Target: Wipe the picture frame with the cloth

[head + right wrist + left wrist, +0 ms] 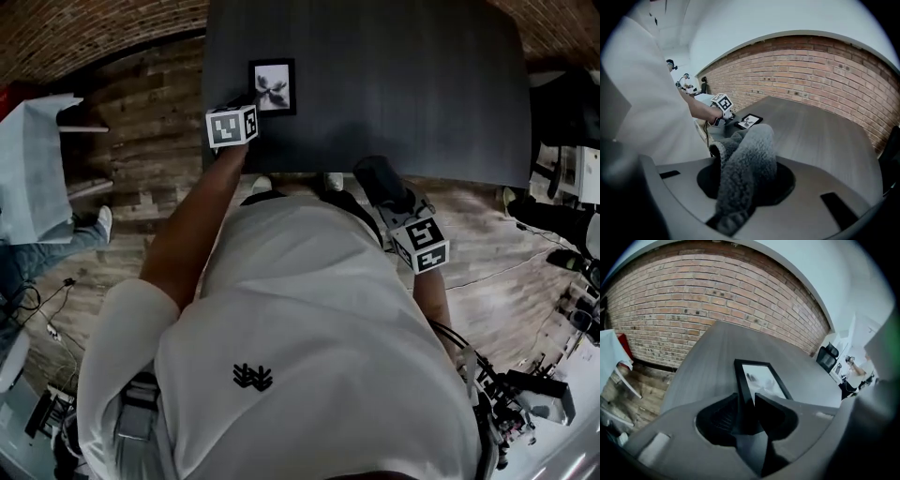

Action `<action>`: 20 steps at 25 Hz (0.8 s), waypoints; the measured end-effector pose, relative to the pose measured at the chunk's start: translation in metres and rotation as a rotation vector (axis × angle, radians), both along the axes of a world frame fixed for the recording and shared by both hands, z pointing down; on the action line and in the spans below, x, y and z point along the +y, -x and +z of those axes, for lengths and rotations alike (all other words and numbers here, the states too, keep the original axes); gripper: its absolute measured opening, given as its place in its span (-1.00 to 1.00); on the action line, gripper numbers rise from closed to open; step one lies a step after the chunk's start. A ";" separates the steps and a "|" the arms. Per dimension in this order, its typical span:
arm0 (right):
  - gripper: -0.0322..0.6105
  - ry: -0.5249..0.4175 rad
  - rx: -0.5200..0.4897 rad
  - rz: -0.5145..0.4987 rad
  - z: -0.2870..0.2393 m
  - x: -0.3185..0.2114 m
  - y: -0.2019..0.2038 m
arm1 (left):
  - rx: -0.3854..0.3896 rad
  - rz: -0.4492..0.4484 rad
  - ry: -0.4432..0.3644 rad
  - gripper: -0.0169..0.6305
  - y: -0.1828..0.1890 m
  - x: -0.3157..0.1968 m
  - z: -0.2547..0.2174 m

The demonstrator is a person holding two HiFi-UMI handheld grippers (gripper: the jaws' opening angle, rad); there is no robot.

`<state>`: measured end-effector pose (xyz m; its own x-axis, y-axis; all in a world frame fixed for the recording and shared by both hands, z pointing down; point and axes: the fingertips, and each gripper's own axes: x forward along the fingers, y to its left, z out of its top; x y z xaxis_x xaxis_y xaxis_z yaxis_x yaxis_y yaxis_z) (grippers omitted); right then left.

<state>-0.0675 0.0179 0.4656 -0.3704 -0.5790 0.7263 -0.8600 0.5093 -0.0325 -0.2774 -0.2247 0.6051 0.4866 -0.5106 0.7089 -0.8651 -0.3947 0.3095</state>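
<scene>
Firmly, left gripper (746, 404) clamps the picture frame (762, 378) at its edge; right gripper (746, 180) clutches the cloth (754, 145).

A dark grey wood-grain table (403, 84) is noted; one black picture frame (273, 86) is laid flat toward its 9 o'clock side.

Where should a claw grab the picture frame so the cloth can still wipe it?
By its near edge, close to the corner, coming in low from the person's side. The picture frame lies on the table and is thin, so only a rim fits between jaws, and the glass is left clear. The left claw is shut on that edge.
</scene>
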 end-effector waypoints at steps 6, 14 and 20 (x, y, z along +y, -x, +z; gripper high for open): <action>-0.61 0.004 -0.022 -0.080 0.005 -0.039 -0.090 | -0.067 -0.098 -0.030 -0.67 -0.037 -0.007 -0.002; -0.61 0.015 -0.085 -0.142 0.022 -0.055 -0.146 | -0.107 -0.209 0.073 -0.72 -0.043 0.007 0.010; -0.61 -0.017 -0.128 -0.247 0.018 -0.079 -0.163 | -0.029 -0.222 0.067 -0.72 -0.090 0.043 -0.020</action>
<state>0.0960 -0.0613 0.4838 -0.5897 -0.4713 0.6559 -0.6993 0.7042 -0.1227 -0.1869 -0.1815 0.5854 0.3470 -0.5544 0.7565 -0.9372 -0.1734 0.3027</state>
